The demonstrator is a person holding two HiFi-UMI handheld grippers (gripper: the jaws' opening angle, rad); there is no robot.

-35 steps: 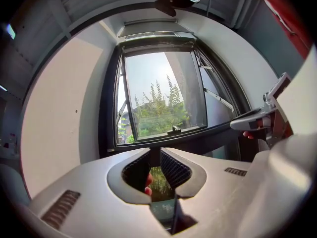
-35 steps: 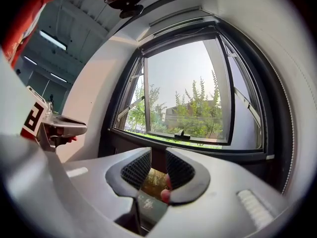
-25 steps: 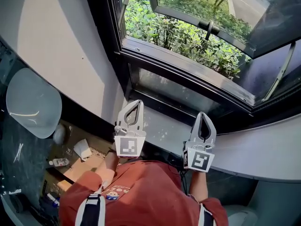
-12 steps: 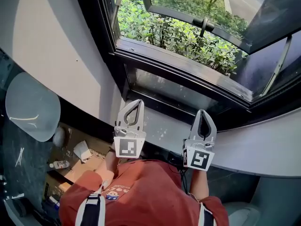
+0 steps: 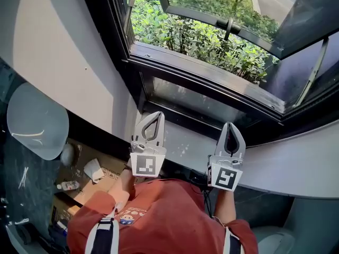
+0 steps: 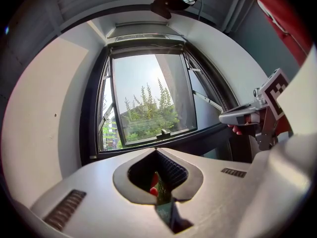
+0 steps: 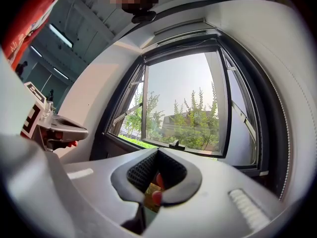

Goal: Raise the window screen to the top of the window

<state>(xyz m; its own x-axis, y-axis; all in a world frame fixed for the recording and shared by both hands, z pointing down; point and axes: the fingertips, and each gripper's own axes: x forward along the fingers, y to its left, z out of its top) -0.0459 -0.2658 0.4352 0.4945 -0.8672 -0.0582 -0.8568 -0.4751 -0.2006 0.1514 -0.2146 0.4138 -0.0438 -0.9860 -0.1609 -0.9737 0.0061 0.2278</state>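
The black-framed window (image 5: 159,54) stands ahead of me, its glass sash (image 5: 222,20) swung outward with a handle (image 5: 229,25) on its lower rail. In the left gripper view a pale housing (image 6: 146,36) runs along the window's top; I cannot make out any screen mesh across the opening. My left gripper (image 5: 158,114) and right gripper (image 5: 231,124) hover side by side above the grey sill (image 5: 185,142), short of the frame and touching nothing. Both are shut and empty. Each also shows in the other's view: the right gripper (image 6: 224,118), the left gripper (image 7: 83,131).
A fixed dark pane (image 5: 196,102) sits below the opening. Green bushes (image 5: 201,41) lie outside. The pale wall (image 5: 63,52) flanks the window on the left. Down at the left are a round grey seat (image 5: 37,120) and a cardboard box (image 5: 92,181) with small items.
The head view has tilted slightly, so the window sits a little differently in the picture. Both grippers stay shut in nearly the same place.
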